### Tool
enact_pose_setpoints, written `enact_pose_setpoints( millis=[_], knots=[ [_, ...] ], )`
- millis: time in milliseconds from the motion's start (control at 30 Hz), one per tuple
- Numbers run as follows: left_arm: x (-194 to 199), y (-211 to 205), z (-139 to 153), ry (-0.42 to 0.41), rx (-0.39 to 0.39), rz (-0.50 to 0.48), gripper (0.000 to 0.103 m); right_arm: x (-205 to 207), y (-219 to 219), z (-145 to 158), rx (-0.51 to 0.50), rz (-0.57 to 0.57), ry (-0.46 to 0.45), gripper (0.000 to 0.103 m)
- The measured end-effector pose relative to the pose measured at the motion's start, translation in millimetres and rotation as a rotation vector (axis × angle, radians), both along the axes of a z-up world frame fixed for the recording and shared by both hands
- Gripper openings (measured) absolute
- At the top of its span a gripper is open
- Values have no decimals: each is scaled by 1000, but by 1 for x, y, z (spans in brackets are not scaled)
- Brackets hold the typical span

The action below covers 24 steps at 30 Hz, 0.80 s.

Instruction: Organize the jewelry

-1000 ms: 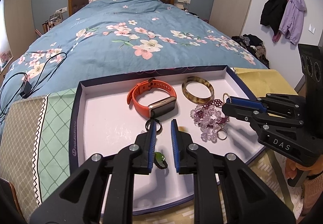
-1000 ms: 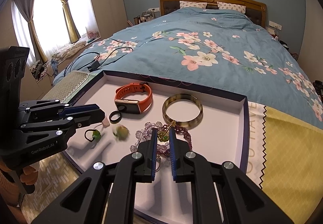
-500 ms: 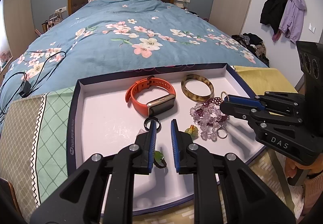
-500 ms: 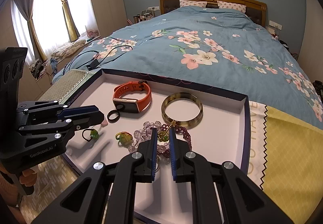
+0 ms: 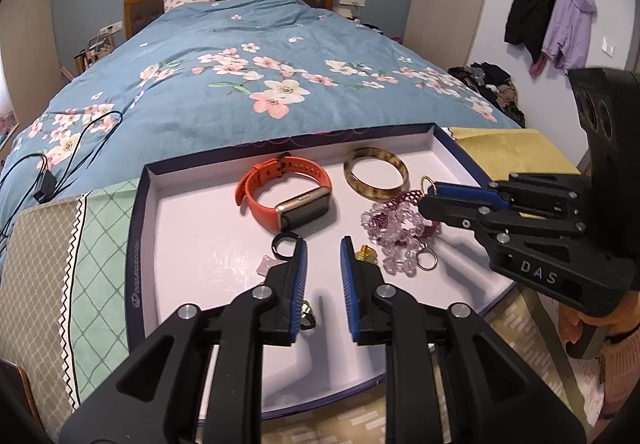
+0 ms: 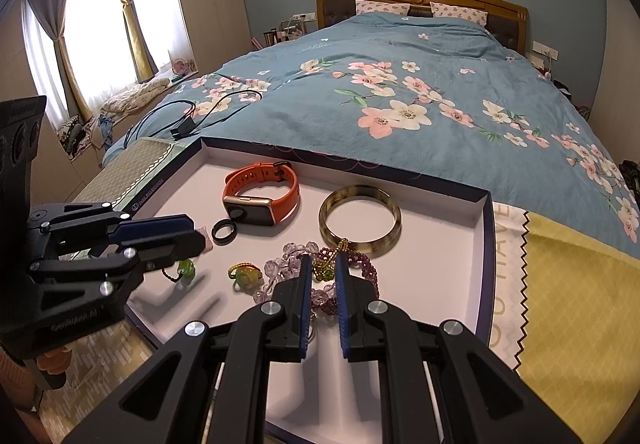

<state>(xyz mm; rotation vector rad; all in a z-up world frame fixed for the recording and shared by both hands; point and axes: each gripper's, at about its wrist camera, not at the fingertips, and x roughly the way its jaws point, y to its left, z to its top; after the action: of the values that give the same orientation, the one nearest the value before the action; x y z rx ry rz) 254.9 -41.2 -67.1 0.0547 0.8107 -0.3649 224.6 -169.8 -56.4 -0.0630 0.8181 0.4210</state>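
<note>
A shallow white tray (image 5: 192,236) (image 6: 440,264) holds an orange watch (image 5: 292,196) (image 6: 260,194), a tortoiseshell bangle (image 5: 376,174) (image 6: 360,220), a black ring (image 5: 285,245) (image 6: 225,231), bead bracelets (image 5: 396,232) (image 6: 280,272), a yellow-green charm (image 5: 365,254) (image 6: 244,276) and a green bead on a cord (image 5: 306,314) (image 6: 185,269). My left gripper (image 5: 323,249) (image 6: 196,234) is open and empty above the tray's front. My right gripper (image 6: 323,260) (image 5: 425,200) hovers over the bracelets, slightly open, a gold-green charm (image 6: 323,271) between its jaws.
The tray rests on patterned cloths, green-beige (image 5: 80,244) at left and yellow (image 6: 568,284) at right, at the foot of a bed with a blue floral duvet (image 5: 256,76). A black cable (image 5: 60,164) lies on the duvet. Coats (image 5: 552,20) hang on the right wall.
The yellow-green charm has dropped onto the tray beside the bracelets. My left gripper's jaws have spread wider. My right gripper's jaws have opened slightly over the bracelets.
</note>
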Motion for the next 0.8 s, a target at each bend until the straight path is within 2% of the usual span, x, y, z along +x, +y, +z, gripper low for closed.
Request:
enact_pose_setpoints(
  millis=[33, 333, 567, 800],
  knots=[
    [-1, -2, -1, 2, 5, -11, 25, 0, 0, 0, 1, 0, 2, 10],
    [5, -23, -16, 43, 70, -65, 25, 1, 1, -2, 3, 2, 12, 10],
    [9, -28, -25, 72, 75, -70, 9, 3, 5, -5, -10, 7, 20, 10],
    [17, -22, -26, 86, 48, -36, 4, 4, 8, -6, -22, 21, 28, 12]
  ],
)
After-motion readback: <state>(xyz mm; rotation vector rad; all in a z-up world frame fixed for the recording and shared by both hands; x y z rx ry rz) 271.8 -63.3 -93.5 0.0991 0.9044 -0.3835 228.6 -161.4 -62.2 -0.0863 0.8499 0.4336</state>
